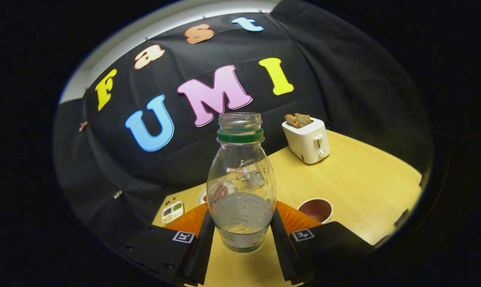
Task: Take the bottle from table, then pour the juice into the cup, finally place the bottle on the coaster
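Clamping the clear, uncapped plastic bottle (241, 187) low down, the tongs (242, 233) are held above open yellow worktop (360, 179).

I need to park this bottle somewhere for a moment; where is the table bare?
Bare table lies between the toaster and the cup, and beyond the cup. It is crowded behind the bottle, gripped by the fingers, near a small tray.
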Demonstrator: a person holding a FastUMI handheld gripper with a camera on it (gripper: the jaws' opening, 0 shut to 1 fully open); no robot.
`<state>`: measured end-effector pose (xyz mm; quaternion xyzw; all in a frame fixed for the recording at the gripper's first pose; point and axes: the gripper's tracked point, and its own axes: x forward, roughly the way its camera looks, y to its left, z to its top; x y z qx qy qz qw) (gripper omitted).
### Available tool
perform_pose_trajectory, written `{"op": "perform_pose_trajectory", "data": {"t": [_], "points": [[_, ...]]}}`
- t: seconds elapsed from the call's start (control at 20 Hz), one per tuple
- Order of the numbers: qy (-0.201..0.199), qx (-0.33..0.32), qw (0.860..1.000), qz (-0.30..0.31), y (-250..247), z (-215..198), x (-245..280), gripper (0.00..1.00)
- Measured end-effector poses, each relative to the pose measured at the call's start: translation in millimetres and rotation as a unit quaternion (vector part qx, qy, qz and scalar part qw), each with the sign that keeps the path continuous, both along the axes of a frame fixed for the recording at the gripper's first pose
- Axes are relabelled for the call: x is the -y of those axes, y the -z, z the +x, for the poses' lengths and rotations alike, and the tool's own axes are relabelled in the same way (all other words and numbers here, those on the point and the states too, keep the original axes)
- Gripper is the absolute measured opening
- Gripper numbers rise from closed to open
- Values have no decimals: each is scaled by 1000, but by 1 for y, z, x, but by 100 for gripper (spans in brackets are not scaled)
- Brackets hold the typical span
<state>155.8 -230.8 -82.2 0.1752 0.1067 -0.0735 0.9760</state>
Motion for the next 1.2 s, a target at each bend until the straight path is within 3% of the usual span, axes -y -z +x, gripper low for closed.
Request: {"op": "perform_pose_trajectory", "data": {"t": [0.15,0.35,0.8,1.2], "points": [[-18,8,996,-82,13,10,-7,72],[-45,17,990,-135,28,38,-23,73],[-48,60,981,-176,46,122,-21,73],[-59,36,981,-183,85,162,-19,73]]}}
